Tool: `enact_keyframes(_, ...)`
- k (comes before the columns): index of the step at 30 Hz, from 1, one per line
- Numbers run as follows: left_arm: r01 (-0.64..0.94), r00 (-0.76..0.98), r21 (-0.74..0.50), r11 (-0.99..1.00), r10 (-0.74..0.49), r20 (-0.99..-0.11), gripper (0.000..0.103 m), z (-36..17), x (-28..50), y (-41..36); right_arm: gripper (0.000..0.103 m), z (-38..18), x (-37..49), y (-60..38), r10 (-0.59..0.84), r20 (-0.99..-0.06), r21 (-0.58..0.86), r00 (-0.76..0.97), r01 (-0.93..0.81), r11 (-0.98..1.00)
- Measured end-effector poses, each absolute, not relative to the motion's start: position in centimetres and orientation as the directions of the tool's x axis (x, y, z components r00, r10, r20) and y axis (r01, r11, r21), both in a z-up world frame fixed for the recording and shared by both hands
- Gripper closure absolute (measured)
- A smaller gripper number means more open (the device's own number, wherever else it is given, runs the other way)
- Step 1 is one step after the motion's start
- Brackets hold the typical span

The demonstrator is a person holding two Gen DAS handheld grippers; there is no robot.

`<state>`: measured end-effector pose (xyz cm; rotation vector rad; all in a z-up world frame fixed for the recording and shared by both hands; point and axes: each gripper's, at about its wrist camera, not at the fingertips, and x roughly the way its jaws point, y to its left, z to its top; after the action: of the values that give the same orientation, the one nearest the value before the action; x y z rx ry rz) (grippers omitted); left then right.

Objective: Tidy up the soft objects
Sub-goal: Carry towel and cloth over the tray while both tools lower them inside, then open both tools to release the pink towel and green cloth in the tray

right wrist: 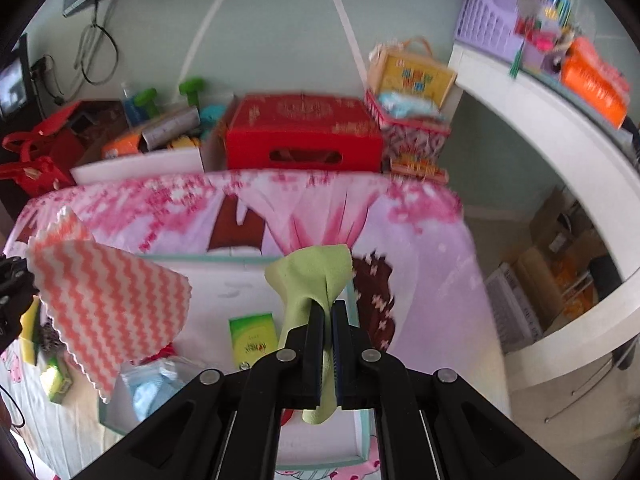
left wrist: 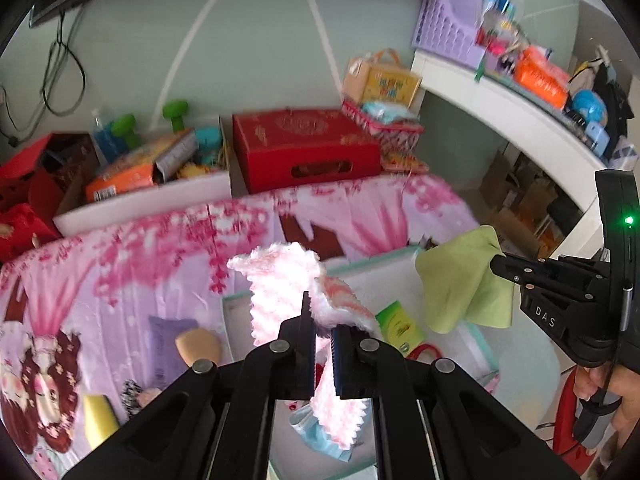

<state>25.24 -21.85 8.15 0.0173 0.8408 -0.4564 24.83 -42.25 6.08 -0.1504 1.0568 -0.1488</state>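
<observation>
My left gripper (left wrist: 323,336) is shut on a pink-and-white zigzag cloth (left wrist: 288,292) and holds it above a white box with a teal rim (left wrist: 240,300). The cloth also shows at the left of the right wrist view (right wrist: 108,304). My right gripper (right wrist: 327,320) is shut on a light green cloth (right wrist: 316,276), also above the white box (right wrist: 224,260). In the left wrist view the green cloth (left wrist: 464,284) hangs from the right gripper (left wrist: 498,266) at the right.
The box holds a green packet (right wrist: 254,338), a blue face-mask pack (right wrist: 152,388) and a red item. A peach sponge (left wrist: 198,346) and yellow sponge (left wrist: 100,416) lie on the pink floral sheet (left wrist: 120,264). A red carton (left wrist: 304,148) and a white shelf (left wrist: 500,112) stand behind.
</observation>
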Motion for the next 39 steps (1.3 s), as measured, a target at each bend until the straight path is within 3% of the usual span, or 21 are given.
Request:
enact_keyframes(13, 0.38, 0.476, -0.145, 0.914, -0.327, -0.816, 0.097, 0.1, 28.2, -23.7, 0.099, -3.3, 26.0, -43.6, -0.179, -0.923, -0.169, 0.342, 0.057, 0.984)
enact_keyframes(25, 0.373, 0.416, -0.14, 0.917, -0.3, -0.858, 0.096, -3.2, 28.7, -24.0, 0.098, -5.6, 25.8, -43.5, -0.181, -0.936, -0.177, 0.301, 0.039, 0.983)
enact_keyframes(27, 0.383, 0.418, -0.126, 0.915, -0.294, -0.86, 0.09, -2.9, 28.4, -24.2, 0.098, -5.1, 25.6, -43.4, -0.172, -0.937, -0.168, 0.304, 0.039, 0.985)
enact_keyframes(29, 0.392, 0.414, -0.114, 0.913, -0.285, -0.864, 0.069, -2.6, 28.1, -24.4, 0.098, -4.6, 25.5, -43.4, -0.17, -0.937, -0.166, 0.304, 0.042, 0.985)
enact_keyframes(31, 0.391, 0.41, -0.108, 0.914, -0.278, -0.869, 0.058, -2.2, 27.8, -24.4, 0.098, -4.1, 25.4, -43.3, -0.173, -0.936, -0.169, 0.306, 0.04, 0.985)
enact_keyframes(33, 0.387, 0.416, -0.114, 0.915, -0.284, -0.864, 0.055, -1.4, 27.4, -24.2, 0.092, -3.4, 25.2, -43.3, -0.177, -0.935, -0.173, 0.306, 0.04, 0.984)
enact_keyframes(35, 0.377, 0.417, -0.116, 0.919, -0.28, -0.865, 0.047, -0.7, 27.0, -23.9, 0.074, -2.8, 24.9, -43.3, -0.175, -0.936, -0.168, 0.305, 0.05, 0.985)
enact_keyframes(39, 0.341, 0.419, -0.131, 0.931, -0.275, -0.865, 0.039, 1.0, 26.4, -22.8, 0.058, -1.6, 24.3, -43.4, -0.171, -0.939, -0.159, 0.3, 0.064, 0.985)
